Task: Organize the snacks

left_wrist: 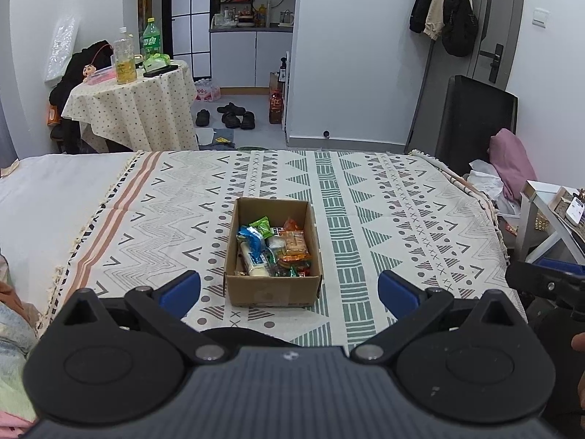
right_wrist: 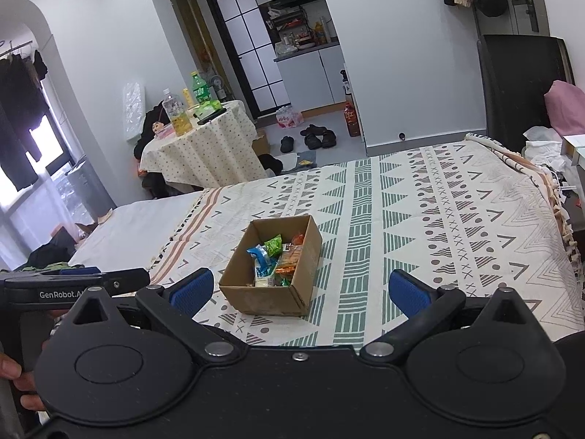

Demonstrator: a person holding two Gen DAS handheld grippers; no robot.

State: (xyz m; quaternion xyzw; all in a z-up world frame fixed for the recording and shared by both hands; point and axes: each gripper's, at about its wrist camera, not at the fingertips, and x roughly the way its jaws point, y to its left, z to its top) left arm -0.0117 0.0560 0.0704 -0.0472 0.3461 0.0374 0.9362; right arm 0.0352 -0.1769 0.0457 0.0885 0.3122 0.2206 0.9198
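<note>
Patterned bedspread [left_wrist: 384, 201] — centred snack box [left_wrist: 273, 285]

Snacks [left_wrist: 273, 252] inside box [left_wrist: 272, 292], on blanket [left_wrist: 365, 201].

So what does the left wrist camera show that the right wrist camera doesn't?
Only the left wrist view shows the light switch beside the door, and the right hand-held gripper side-on at its edge, jaw state unclear.

Only the right wrist view shows the window with dark clothes hanging by it, and the left hand-held gripper's GenRobot-labelled side.

Both show the cardboard box of snack packets on the patterned blanket, each camera's own open hand-held gripper, and the round table with bottles.
</note>
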